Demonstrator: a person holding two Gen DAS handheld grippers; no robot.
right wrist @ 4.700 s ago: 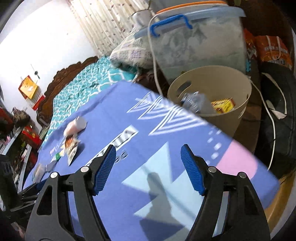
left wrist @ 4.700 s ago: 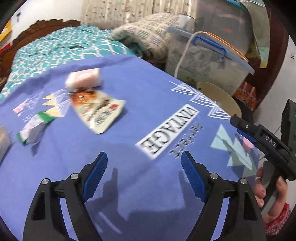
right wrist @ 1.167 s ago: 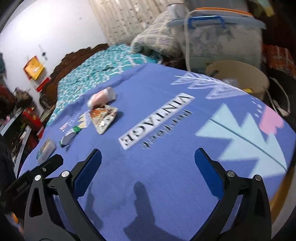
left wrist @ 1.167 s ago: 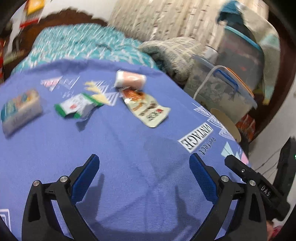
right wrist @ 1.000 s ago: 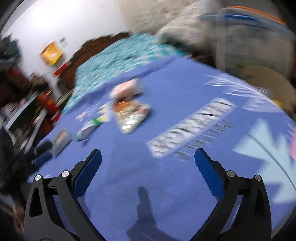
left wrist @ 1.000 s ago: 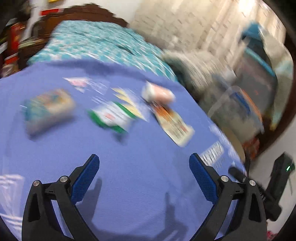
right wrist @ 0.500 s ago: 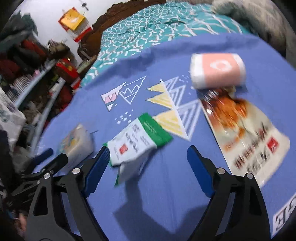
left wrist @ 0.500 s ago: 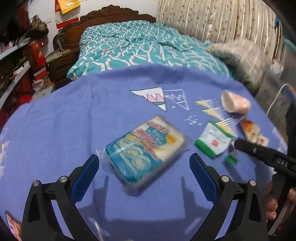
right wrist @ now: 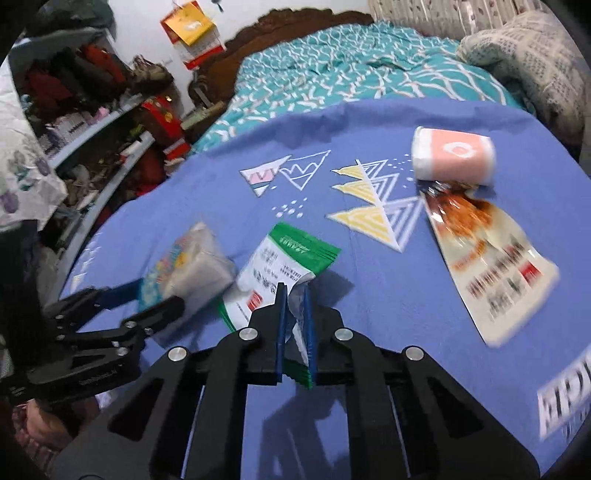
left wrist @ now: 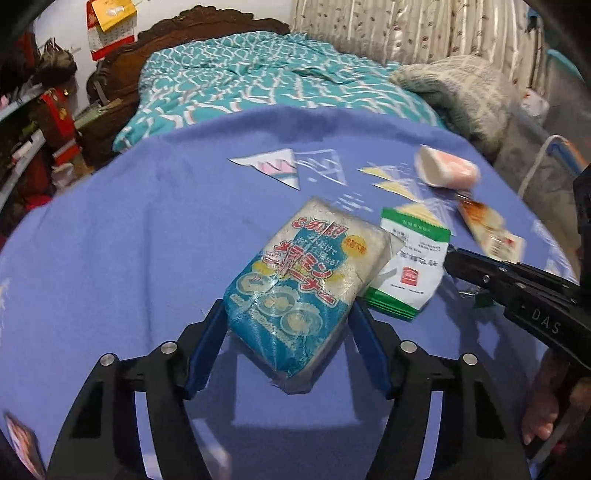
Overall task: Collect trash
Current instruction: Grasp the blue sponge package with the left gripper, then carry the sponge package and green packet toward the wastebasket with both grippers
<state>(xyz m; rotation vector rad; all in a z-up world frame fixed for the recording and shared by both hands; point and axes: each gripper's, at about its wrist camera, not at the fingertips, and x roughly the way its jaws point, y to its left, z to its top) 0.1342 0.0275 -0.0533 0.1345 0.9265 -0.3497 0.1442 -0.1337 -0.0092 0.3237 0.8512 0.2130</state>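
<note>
1. Closest in on the left wrist view: the left gripper (left wrist: 288, 332) has its blue pads on either side of the blue-and-white noodle pack (left wrist: 299, 284). Its jaws have just been closing in and the pads look pressed against the pack's near end, so it's clamped on that.
2. On the right wrist view, the right gripper (right wrist: 294, 314) has just snapped together and is pinching the near edge of the green-and-white sachet (right wrist: 280, 269), with its pads almost meeting around the thin wrapper.
3. Both pieces of trash sit on the purple printed cloth (left wrist: 129, 240), and the sachet lies just beside the noodle pack, touching or slightly tucked under its right edge.
4. A bit further out and to the right there's a flat orange-and-cream snack wrapper (right wrist: 491, 266) lying loose on the cloth, kinda blurry.
5. Just past its far end is a pink-and-white roll pack (right wrist: 454, 155) on its side, touching the wrapper's top or nearly.
6. Way back: a bed with a teal patterned cover (left wrist: 266, 81), a dark carved headboard (left wrist: 207, 26) and a striped curtain (left wrist: 406, 29).
</note>
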